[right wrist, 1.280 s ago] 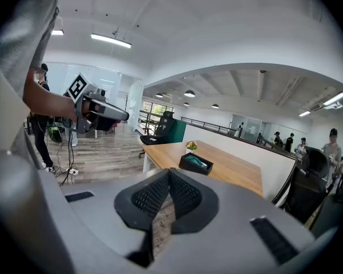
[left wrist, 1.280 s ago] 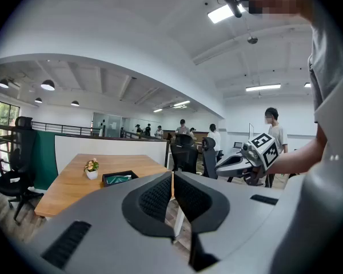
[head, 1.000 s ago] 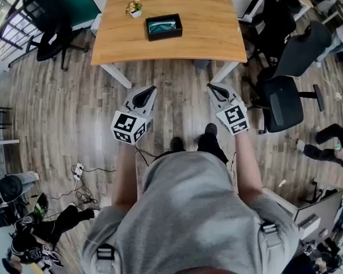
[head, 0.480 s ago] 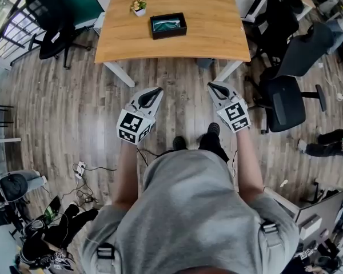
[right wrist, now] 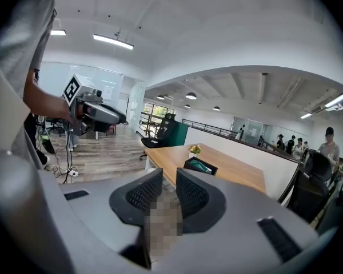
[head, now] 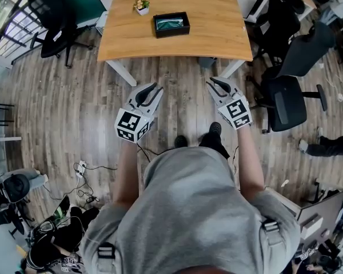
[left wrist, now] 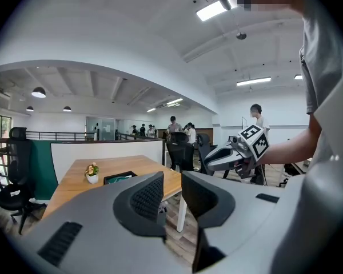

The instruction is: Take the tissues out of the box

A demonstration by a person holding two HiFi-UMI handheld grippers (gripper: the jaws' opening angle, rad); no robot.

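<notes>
A black box (head: 171, 24) with teal tissue inside sits on the wooden table (head: 217, 33), far ahead of both grippers. It also shows small in the left gripper view as the box (left wrist: 121, 177) and in the right gripper view as the box (right wrist: 200, 166). My left gripper (head: 154, 88) and right gripper (head: 213, 82) hang over the wooden floor, short of the table's near edge. Both point at the table. The jaws of each are opening, with a narrow gap and nothing between them.
A small flower pot (head: 141, 5) stands just left of the box. Black office chairs (head: 286, 101) crowd the right side, another chair (head: 54, 27) is at the left. Cables and a power strip (head: 80, 167) lie on the floor behind left. People stand in the distance.
Both grippers have drifted slightly toward the table, which has drawn nearer. Both pairs of jaws were shut and now stand slightly apart.
</notes>
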